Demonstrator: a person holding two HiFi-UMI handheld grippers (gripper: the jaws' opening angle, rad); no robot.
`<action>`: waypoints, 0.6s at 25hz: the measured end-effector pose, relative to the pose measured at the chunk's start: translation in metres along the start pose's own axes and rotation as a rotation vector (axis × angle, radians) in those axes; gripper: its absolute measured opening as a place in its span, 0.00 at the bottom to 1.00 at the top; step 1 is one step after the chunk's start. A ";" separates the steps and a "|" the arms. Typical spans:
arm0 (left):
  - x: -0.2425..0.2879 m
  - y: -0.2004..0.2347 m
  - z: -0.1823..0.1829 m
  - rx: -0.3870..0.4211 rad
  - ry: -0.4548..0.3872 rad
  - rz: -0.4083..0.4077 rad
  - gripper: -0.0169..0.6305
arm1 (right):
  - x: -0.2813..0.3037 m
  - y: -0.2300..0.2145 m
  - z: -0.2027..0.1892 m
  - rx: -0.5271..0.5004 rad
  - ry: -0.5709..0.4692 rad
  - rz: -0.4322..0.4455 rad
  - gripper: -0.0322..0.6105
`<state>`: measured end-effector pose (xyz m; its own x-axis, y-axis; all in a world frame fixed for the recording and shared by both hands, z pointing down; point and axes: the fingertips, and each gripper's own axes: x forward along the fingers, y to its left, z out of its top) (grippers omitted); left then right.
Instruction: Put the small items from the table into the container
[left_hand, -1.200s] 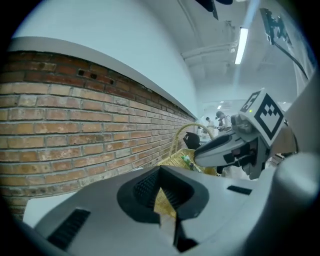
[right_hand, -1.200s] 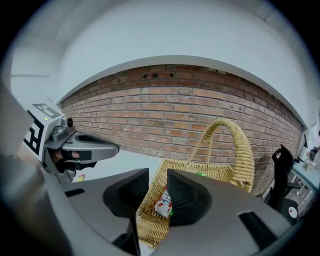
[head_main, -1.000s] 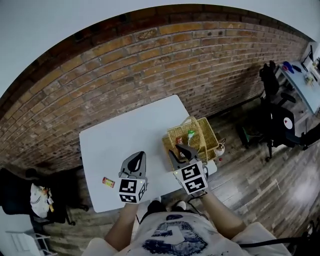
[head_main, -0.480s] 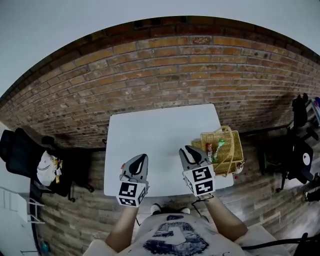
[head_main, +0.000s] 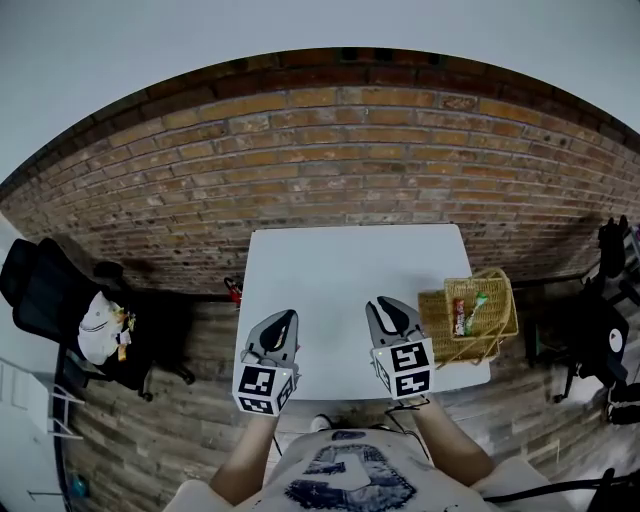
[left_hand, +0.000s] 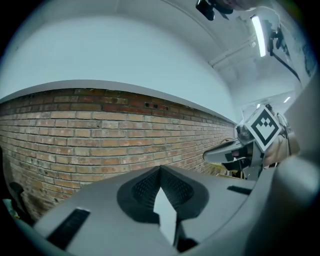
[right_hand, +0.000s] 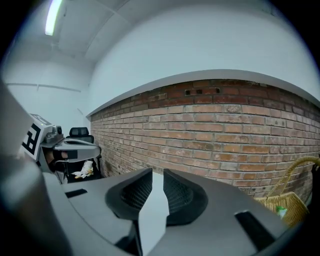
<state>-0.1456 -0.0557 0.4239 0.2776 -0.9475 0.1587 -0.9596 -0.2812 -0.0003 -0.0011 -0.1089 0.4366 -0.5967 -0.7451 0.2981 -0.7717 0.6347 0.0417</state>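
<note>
A woven basket (head_main: 432, 322) stands at the right end of the white table (head_main: 340, 265). A red packet (head_main: 458, 316) and a green-and-white item (head_main: 476, 306) lie in it. The basket's corner (right_hand: 289, 206) also shows in the right gripper view. My left gripper (head_main: 282, 317) hangs over the table's front left, shut and empty, its tips (left_hand: 160, 170) touching. Over the front right, left of the basket, the right gripper (head_main: 389, 304) holds nothing; its jaws (right_hand: 158, 173) are closing, with a narrow gap left. A small red item (head_main: 233, 291) shows at the table's left edge; whether it rests on the table I cannot tell.
A brick wall (head_main: 330, 170) runs behind the table. A black office chair (head_main: 40, 290) with a light bundle (head_main: 100, 332) stands at the left on the wood floor. More dark chairs (head_main: 605, 335) stand at the right.
Both grippers moved left, away from the basket; the right one had been over its near edge. The right jaws narrowed. The view swung, so the basket now lies farther right.
</note>
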 end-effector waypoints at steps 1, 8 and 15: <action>-0.003 0.006 0.001 0.001 -0.006 -0.005 0.10 | 0.002 0.005 0.002 -0.002 -0.004 -0.011 0.18; -0.010 0.034 -0.002 0.009 -0.022 -0.053 0.10 | 0.011 0.029 0.007 0.004 -0.015 -0.073 0.17; -0.005 0.038 -0.002 0.014 -0.019 -0.086 0.10 | 0.016 0.035 0.006 0.008 -0.002 -0.094 0.17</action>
<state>-0.1836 -0.0614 0.4252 0.3599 -0.9225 0.1397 -0.9316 -0.3636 -0.0009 -0.0393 -0.0999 0.4371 -0.5217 -0.8019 0.2912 -0.8261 0.5601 0.0623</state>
